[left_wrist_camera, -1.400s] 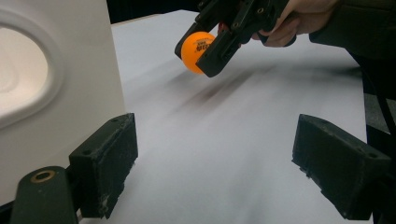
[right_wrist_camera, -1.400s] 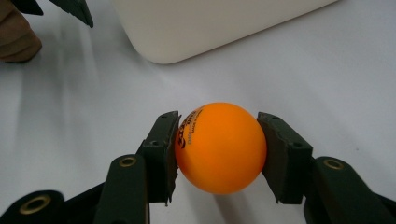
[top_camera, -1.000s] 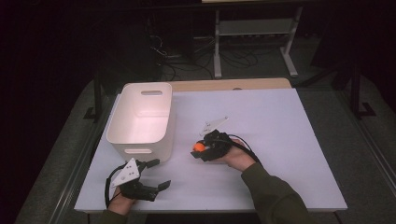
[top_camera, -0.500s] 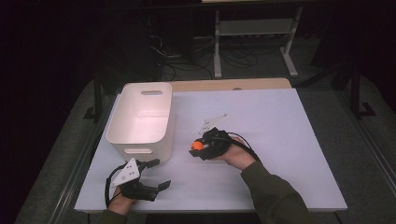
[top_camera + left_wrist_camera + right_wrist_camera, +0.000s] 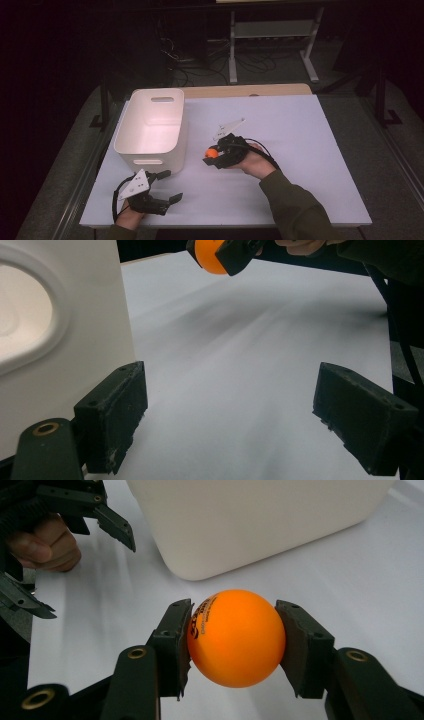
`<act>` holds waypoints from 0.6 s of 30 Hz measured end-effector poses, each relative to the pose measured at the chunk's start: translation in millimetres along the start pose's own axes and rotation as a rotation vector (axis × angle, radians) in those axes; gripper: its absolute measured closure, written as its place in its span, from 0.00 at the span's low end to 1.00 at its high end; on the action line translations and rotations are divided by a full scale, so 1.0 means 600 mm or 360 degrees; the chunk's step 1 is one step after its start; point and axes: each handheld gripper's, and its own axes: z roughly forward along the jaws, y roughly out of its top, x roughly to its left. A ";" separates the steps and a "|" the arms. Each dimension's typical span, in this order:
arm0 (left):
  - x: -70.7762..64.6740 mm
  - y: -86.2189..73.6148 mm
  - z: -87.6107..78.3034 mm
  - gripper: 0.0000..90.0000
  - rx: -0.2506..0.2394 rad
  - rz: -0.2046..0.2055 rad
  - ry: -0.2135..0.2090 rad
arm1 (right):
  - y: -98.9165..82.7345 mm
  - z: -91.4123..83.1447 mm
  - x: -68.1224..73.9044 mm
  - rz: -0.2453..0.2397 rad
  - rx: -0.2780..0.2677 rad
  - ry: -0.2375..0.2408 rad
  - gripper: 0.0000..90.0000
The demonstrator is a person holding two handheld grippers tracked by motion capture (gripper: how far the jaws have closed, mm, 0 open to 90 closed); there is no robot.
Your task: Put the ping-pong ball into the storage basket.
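Clamping an orange ball (image 5: 235, 637), the right gripper (image 5: 216, 156) hovers beside the white bin (image 5: 150, 131). Left gripper (image 5: 167, 186) rests with jaws apart.

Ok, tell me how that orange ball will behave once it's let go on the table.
The orange ping-pong ball is round and smooth, so it would probably roll across the flat white table. It looks hollow and light, so likely bouncy. The right gripper pinches it at only two small contact spots, so it might slip.

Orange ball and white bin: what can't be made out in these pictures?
- Print on the orange ball, right gripper view: partly hidden by the jaw, too small to read.
- White bin floor, high view: washed out by glare, contents unclear.
- Bin, both gripper views: cut off by frame edges.
- Ball, left gripper view: cut off at the top edge.
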 end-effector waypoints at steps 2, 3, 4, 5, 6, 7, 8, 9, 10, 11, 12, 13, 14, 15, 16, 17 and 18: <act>0.000 0.000 0.000 0.16 -0.0001 -0.0001 0.0000 | 0.003 -0.003 -0.001 -0.0001 -0.0002 -0.0002 0.55; 0.000 0.000 0.000 0.16 -0.0001 0.0000 0.0000 | 0.005 -0.004 0.000 0.0007 -0.0004 -0.0001 0.55; 0.000 0.000 0.000 0.16 -0.0001 0.0002 0.0000 | 0.006 -0.005 -0.001 0.0007 -0.0011 0.0003 0.55; 0.000 0.000 -0.001 0.16 0.0002 0.0005 -0.0001 | 0.008 -0.006 -0.002 0.0002 -0.0017 0.0002 0.55; 0.000 0.000 -0.001 0.16 0.0003 0.0006 0.0000 | 0.010 -0.008 -0.003 -0.0001 -0.0015 -0.0001 0.55; 0.000 0.000 0.000 0.16 0.0001 0.0004 0.0000 | 0.012 -0.009 -0.003 0.0004 -0.0015 0.0002 0.55; 0.000 0.000 0.000 0.16 -0.0001 0.0001 0.0000 | 0.013 -0.010 -0.004 -0.0002 -0.0018 0.0002 0.55; 0.000 0.000 0.000 0.16 -0.0001 0.0002 0.0000 | 0.015 -0.011 -0.004 -0.0005 -0.0020 0.0002 0.55; 0.000 0.000 0.000 0.16 -0.0003 0.0002 0.0001 | 0.017 -0.012 -0.003 0.0007 -0.0021 0.0005 0.55; 0.000 0.000 0.000 0.16 -0.0003 0.0002 0.0001 | 0.019 -0.012 -0.005 -0.0005 -0.0025 0.0007 0.55; 0.000 0.000 0.000 0.16 -0.0003 0.0001 0.0001 | 0.022 -0.014 -0.004 0.0005 -0.0020 0.0007 0.55; 0.000 0.000 0.000 0.16 -0.0002 0.0002 0.0001 | 0.024 -0.015 -0.004 -0.0002 -0.0024 0.0007 0.55; 0.000 0.000 0.000 0.16 -0.0002 0.0004 0.0001 | 0.026 -0.016 -0.004 0.0002 -0.0023 0.0008 0.55; 0.000 0.000 0.000 0.16 -0.0002 0.0004 0.0001 | 0.028 -0.017 -0.005 -0.0002 -0.0025 0.0008 0.55; 0.000 0.000 0.000 0.16 -0.0002 0.0005 0.0000 | 0.030 -0.018 -0.006 -0.0001 -0.0028 0.0010 0.55; 0.000 0.000 0.000 0.16 -0.0002 0.0005 0.0000 | 0.032 -0.019 -0.006 0.0000 -0.0031 0.0014 0.55; 0.000 0.000 0.000 0.16 -0.0002 0.0005 0.0000 | 0.034 -0.020 -0.006 0.0000 -0.0031 0.0014 0.55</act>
